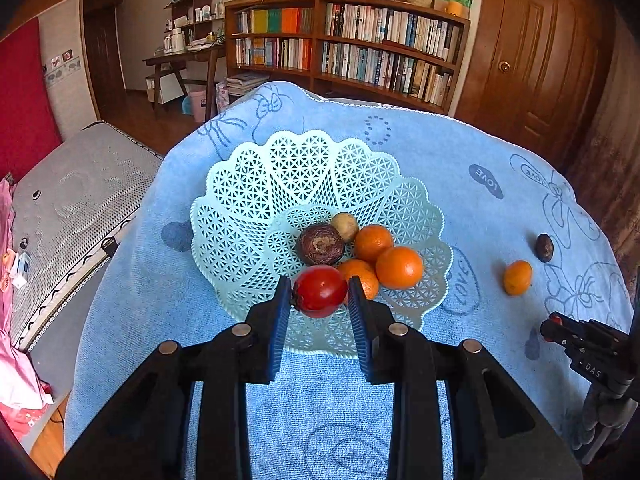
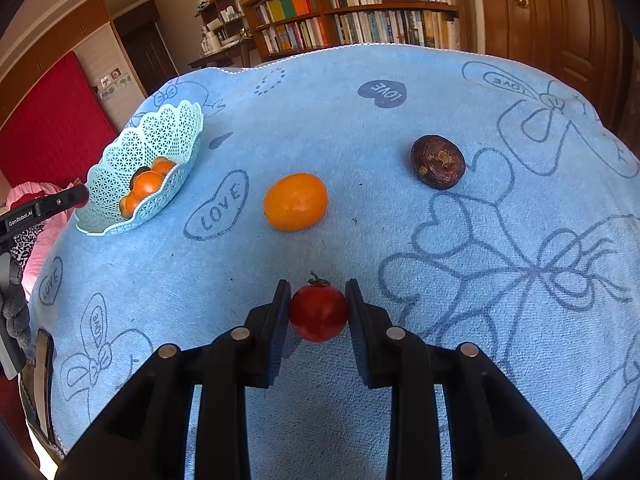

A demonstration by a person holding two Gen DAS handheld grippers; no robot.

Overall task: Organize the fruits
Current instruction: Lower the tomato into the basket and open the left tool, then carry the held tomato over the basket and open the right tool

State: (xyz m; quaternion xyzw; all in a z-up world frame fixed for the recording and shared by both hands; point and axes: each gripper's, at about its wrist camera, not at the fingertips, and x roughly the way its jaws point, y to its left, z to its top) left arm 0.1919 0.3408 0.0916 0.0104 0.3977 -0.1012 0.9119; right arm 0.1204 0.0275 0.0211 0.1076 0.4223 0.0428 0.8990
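Left wrist view: left gripper [image 1: 319,292] clamped on a red fruit [image 1: 319,290] over the near rim of the basket [image 1: 240,200], already holding five fruits.

Right wrist view: right gripper [image 2: 318,312] grasping another red fruit [image 2: 318,313] near the towel's [image 2: 400,260] front edge; orange fruit [image 2: 295,201] and dark fruit [image 2: 438,161] waiting mid-towel.

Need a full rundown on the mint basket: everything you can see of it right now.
The basket is pale mint plastic lattice with scalloped, flaring walls. It sits upright on the blue towel. Inside lie three oranges, a dark purple fruit and a small tan one. The left gripper holds a red fruit over its near rim.
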